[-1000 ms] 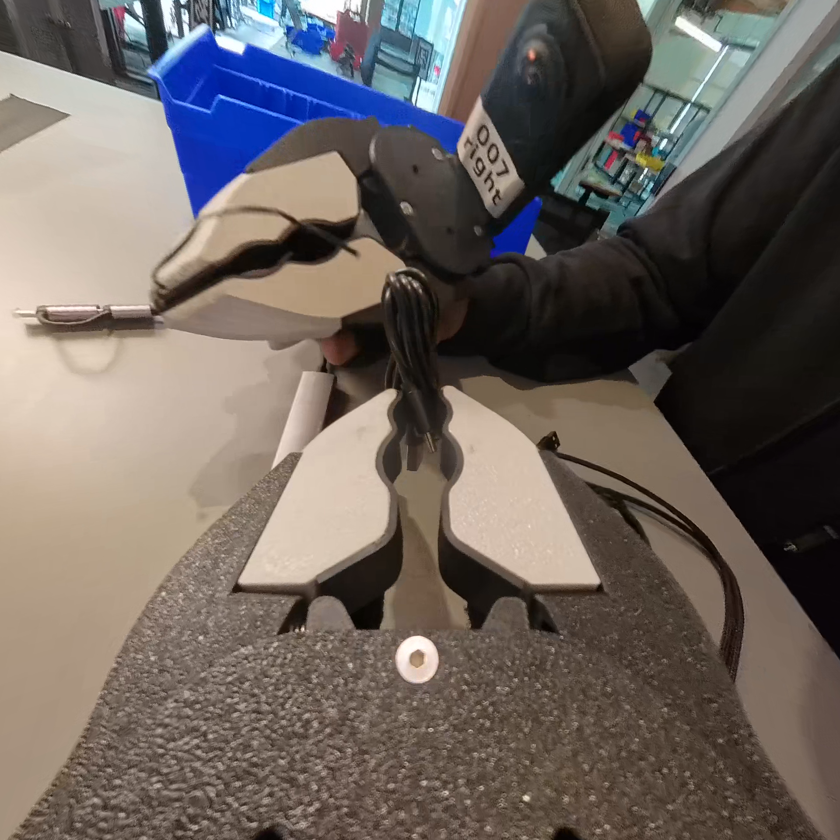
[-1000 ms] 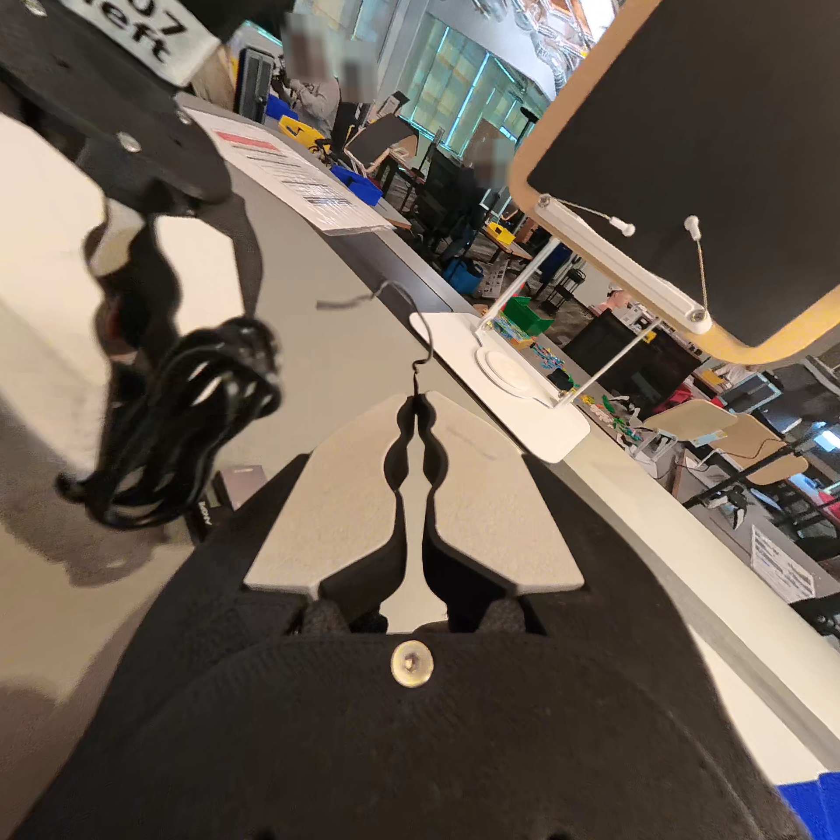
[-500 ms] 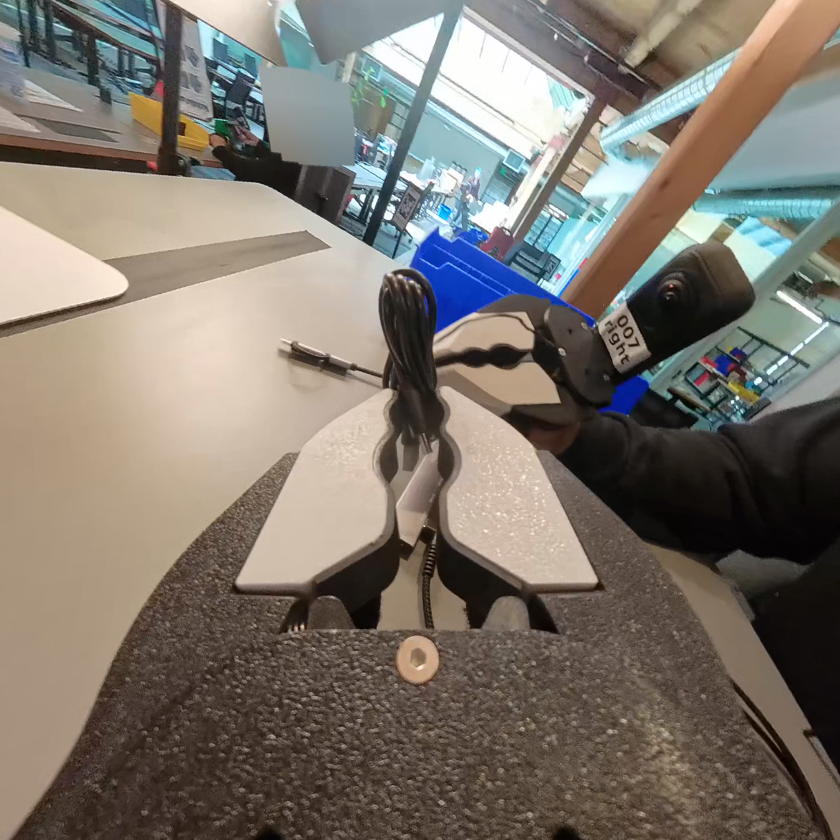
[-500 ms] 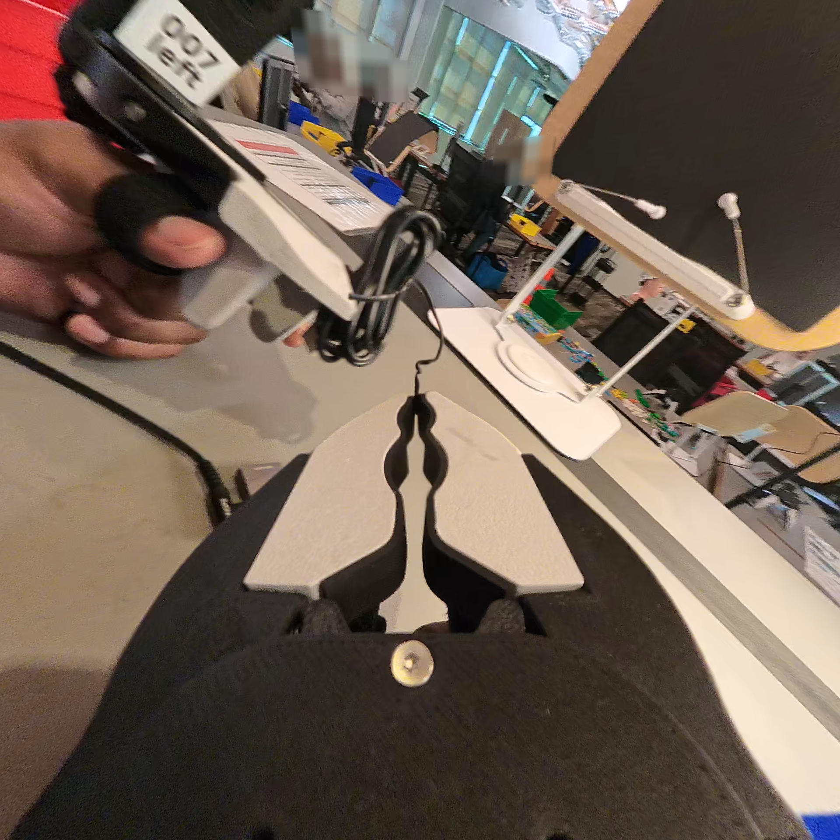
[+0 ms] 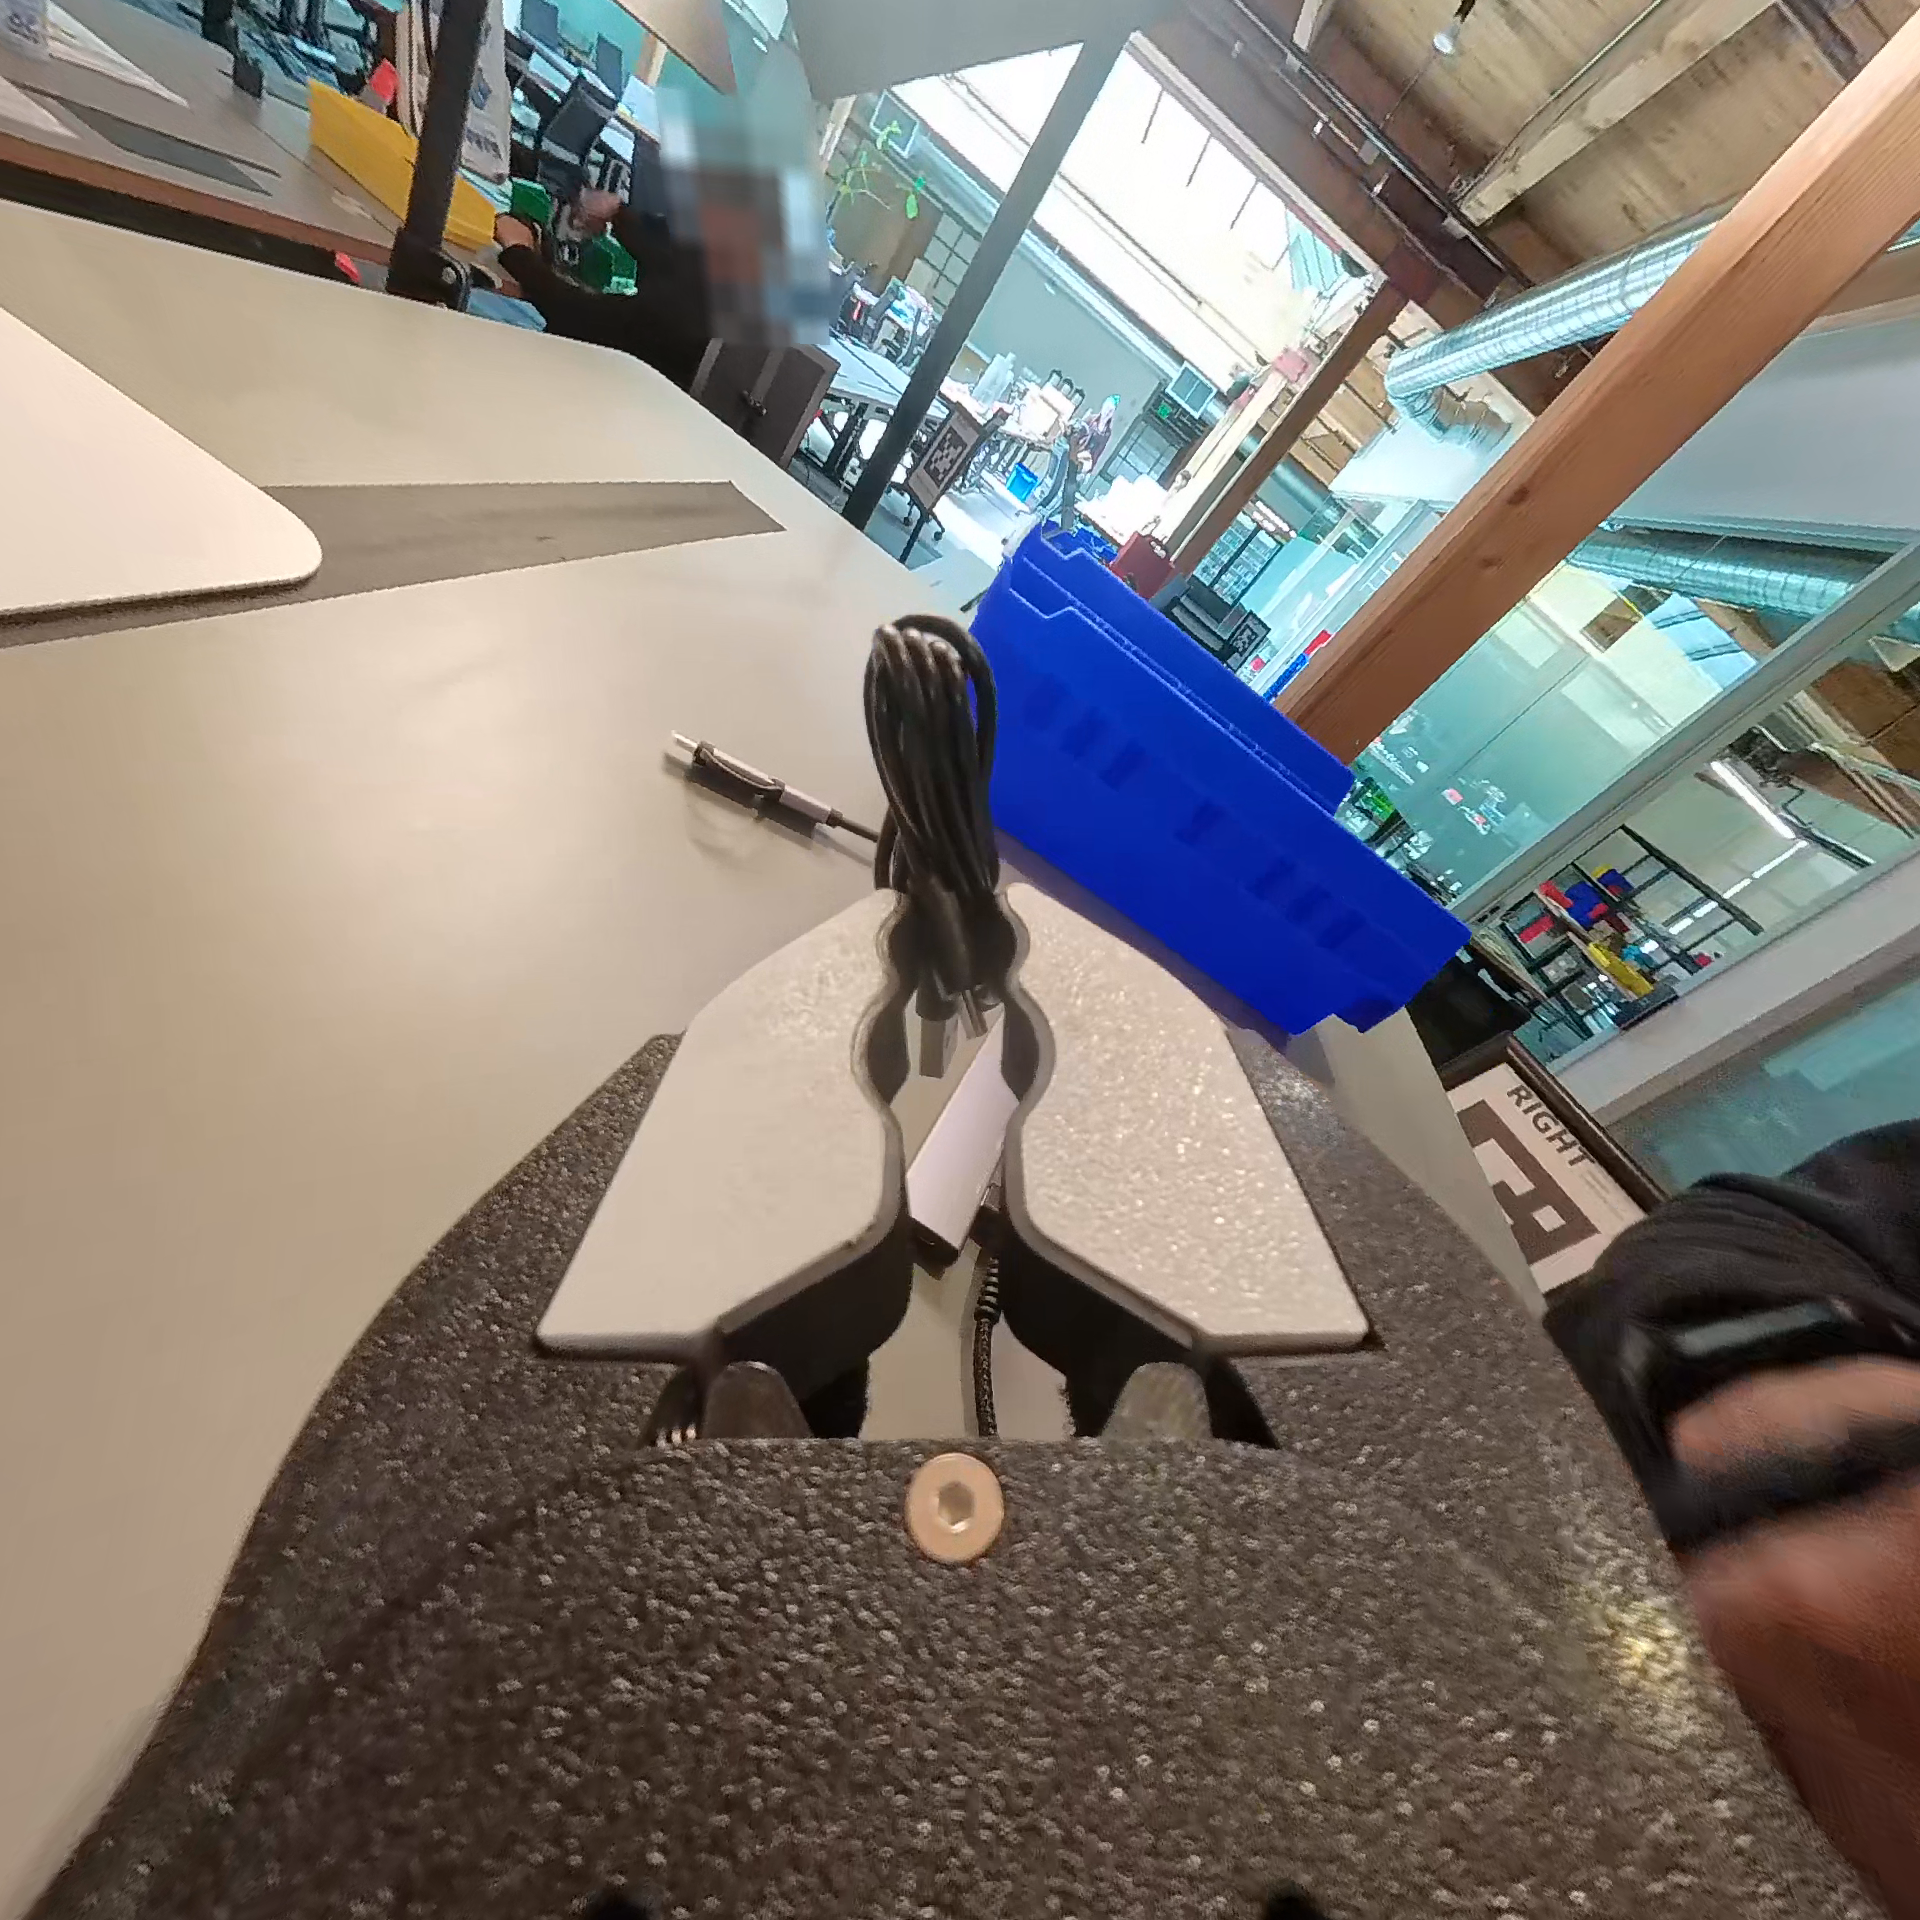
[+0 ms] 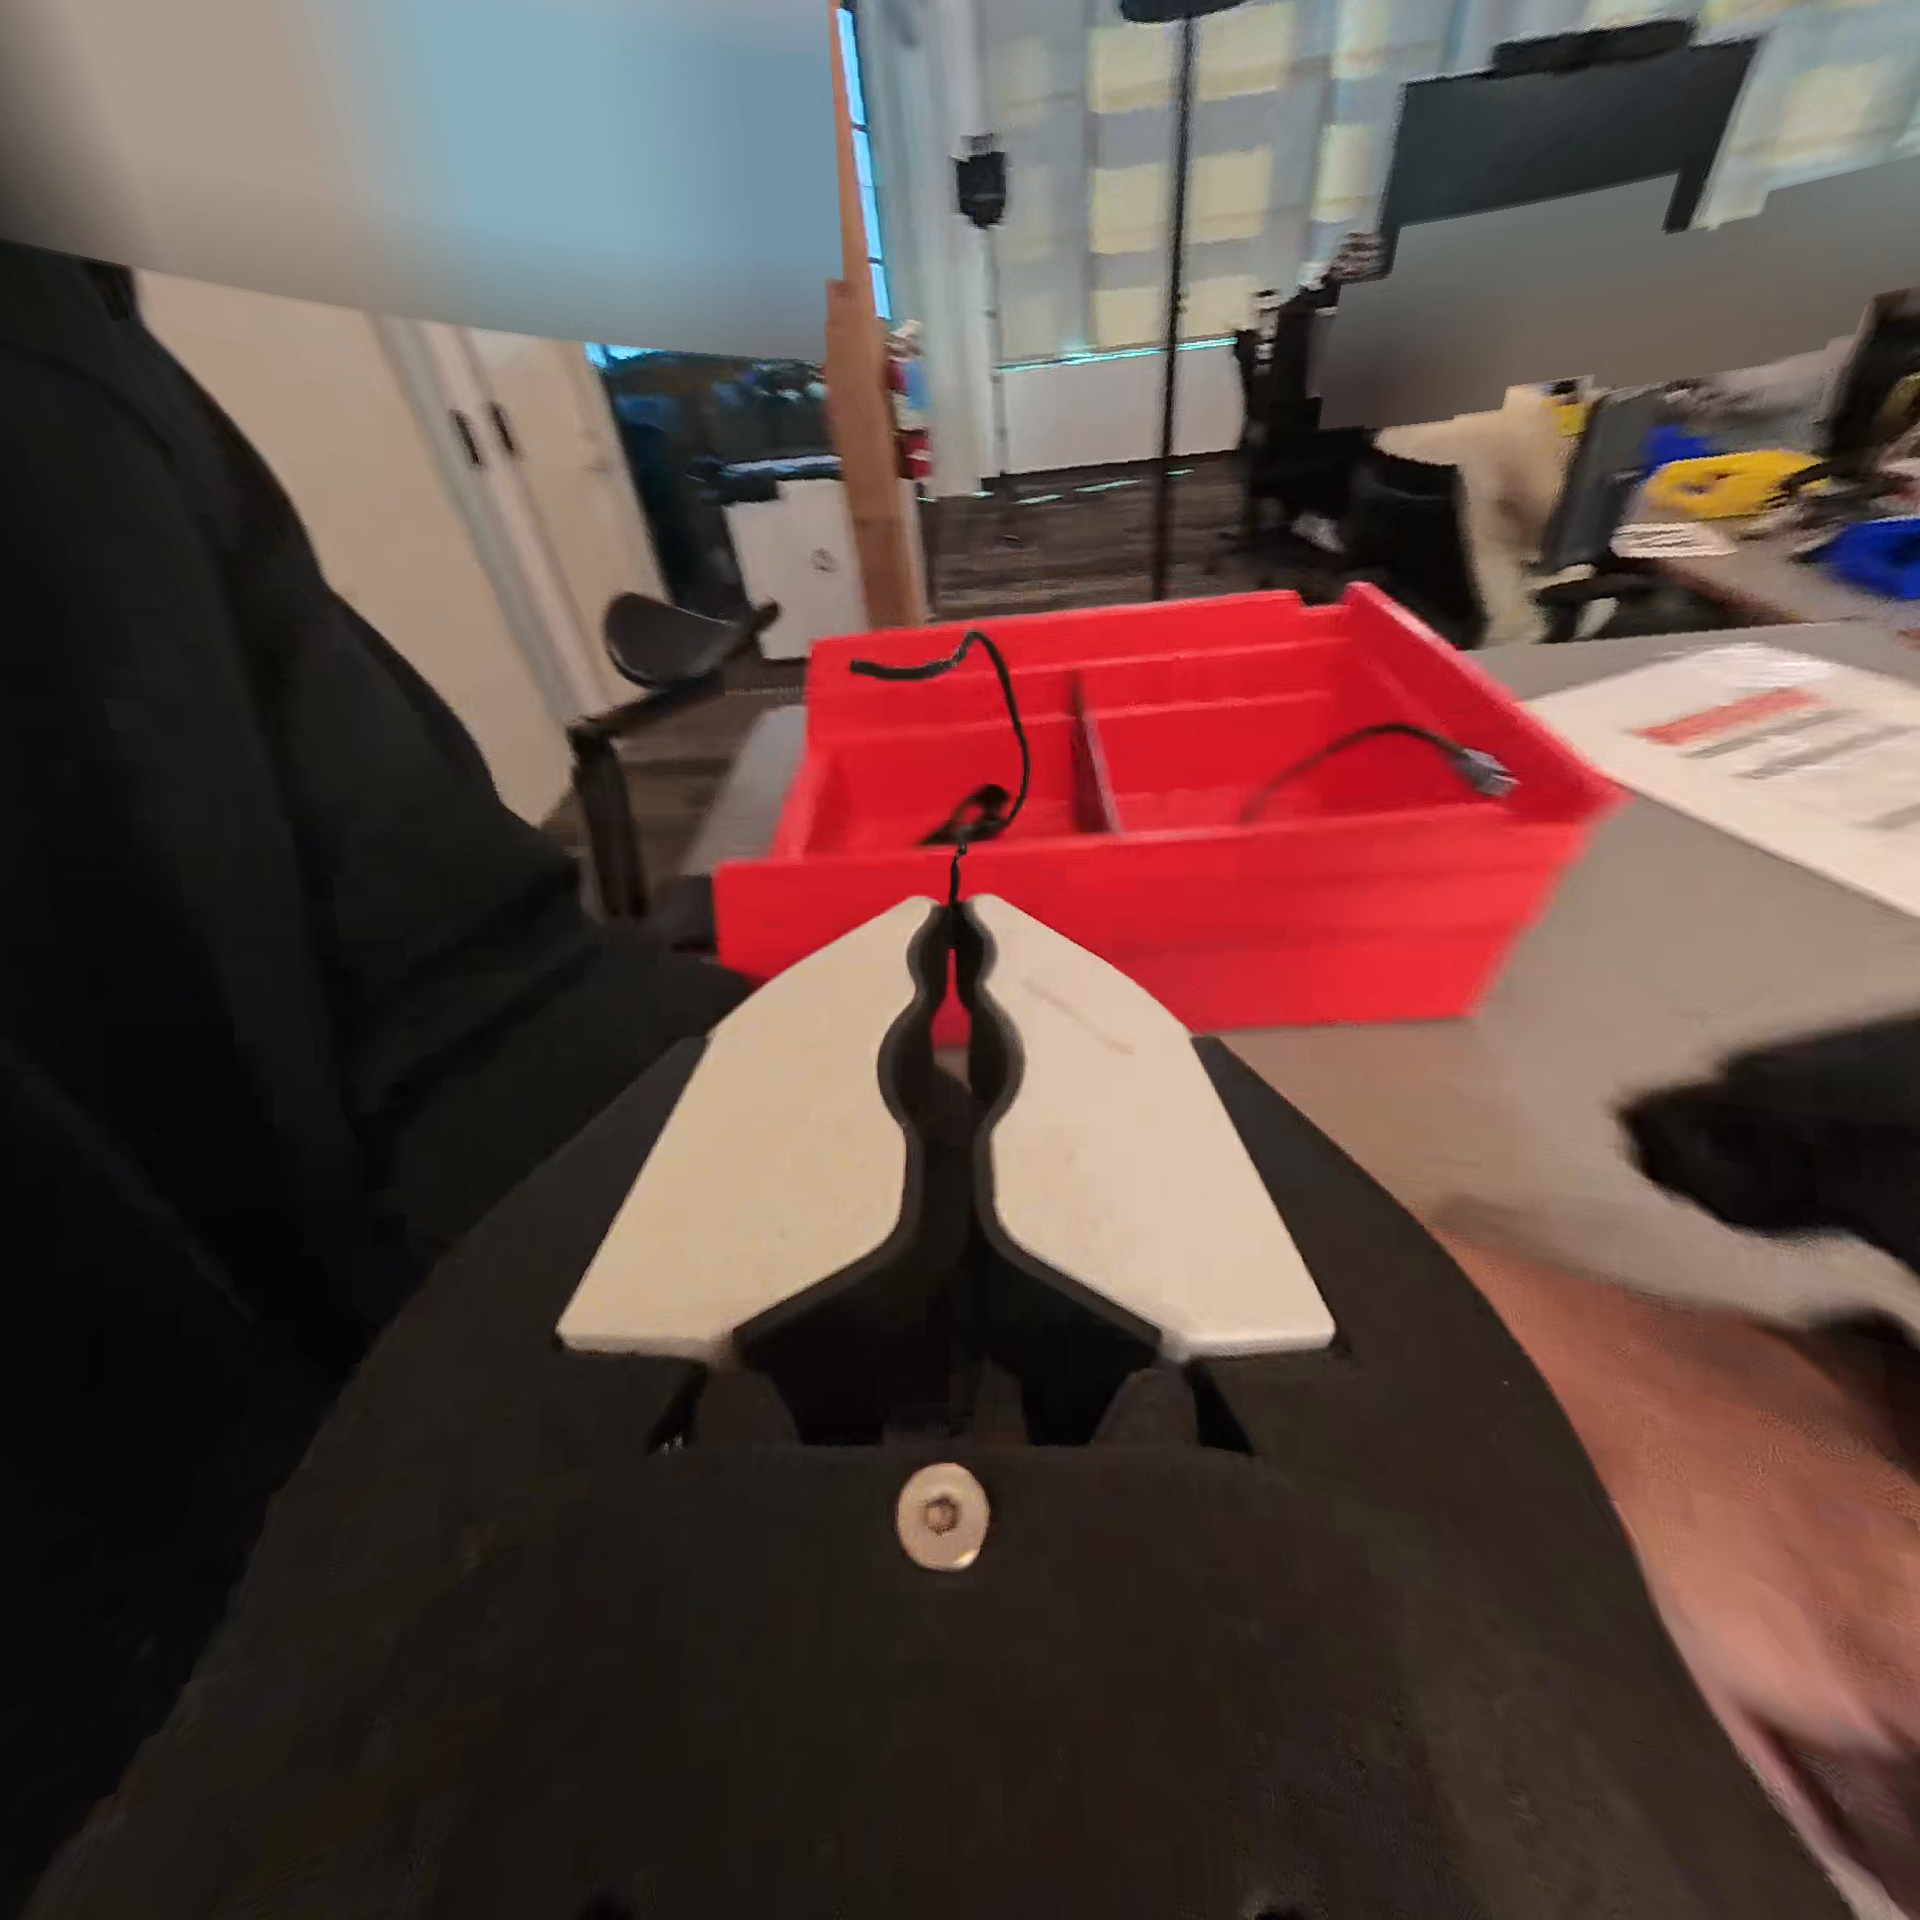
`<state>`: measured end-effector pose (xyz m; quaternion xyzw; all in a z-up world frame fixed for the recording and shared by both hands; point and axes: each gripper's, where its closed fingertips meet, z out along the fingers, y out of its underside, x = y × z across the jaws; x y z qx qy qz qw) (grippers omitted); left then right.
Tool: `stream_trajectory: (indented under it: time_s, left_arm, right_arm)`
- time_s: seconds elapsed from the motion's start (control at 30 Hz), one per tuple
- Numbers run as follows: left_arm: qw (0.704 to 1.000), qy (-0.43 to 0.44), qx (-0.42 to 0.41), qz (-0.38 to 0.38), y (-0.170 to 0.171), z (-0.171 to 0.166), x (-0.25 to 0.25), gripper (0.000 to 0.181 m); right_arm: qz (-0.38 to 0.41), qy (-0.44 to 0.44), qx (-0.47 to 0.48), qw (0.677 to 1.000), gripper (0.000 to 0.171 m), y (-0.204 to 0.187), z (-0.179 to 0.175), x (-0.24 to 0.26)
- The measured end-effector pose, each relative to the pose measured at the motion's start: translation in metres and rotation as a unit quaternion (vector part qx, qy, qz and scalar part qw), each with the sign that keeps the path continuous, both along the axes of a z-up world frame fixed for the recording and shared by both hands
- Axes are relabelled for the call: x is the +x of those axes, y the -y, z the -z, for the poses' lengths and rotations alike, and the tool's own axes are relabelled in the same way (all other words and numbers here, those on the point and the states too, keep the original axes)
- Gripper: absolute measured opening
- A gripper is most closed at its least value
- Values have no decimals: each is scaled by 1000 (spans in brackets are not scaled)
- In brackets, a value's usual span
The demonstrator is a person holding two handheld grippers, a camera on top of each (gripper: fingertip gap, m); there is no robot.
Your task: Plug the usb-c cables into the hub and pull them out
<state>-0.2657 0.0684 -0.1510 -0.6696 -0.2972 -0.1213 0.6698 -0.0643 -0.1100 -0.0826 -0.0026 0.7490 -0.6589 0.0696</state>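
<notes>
Left claw (image 5: 945, 935) is clamped narrow on a tied bundle of black usb-c cable (image 5: 930, 748), with the white hub (image 5: 961, 1153) on the desk (image 5: 312, 883) just below it. Right claw (image 6: 951, 914) pinches a thin black cord (image 6: 1003, 717) trailing from the red bin (image 6: 1143, 935). I'd free one plug end first, then line it up square with the port.

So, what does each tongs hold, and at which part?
Left tongs: coiled black cable bundle, pinched near its lower end. Right tongs: thin black twist tie, by its end.
</notes>
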Motion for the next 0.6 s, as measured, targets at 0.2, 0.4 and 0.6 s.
stream_trajectory:
  time_s: [0.2, 0.4, 0.6]
  left_arm:
    - [1000, 9, -12, 16, -3, 4, 3, 14]
    - [999, 23, 27, 28, 4, -4, 6, 14]
    - [998, 38, 1, 48, -3, 4, 9, 13]
  right_arm:
    - [-38, 59, 8, 998, 1, 94, -11, 21]
    - [-15, 63, 72, 995, 1, 126, 3, 14]
    - [-8, 24, 157, 987, 1, 140, 23, 17]
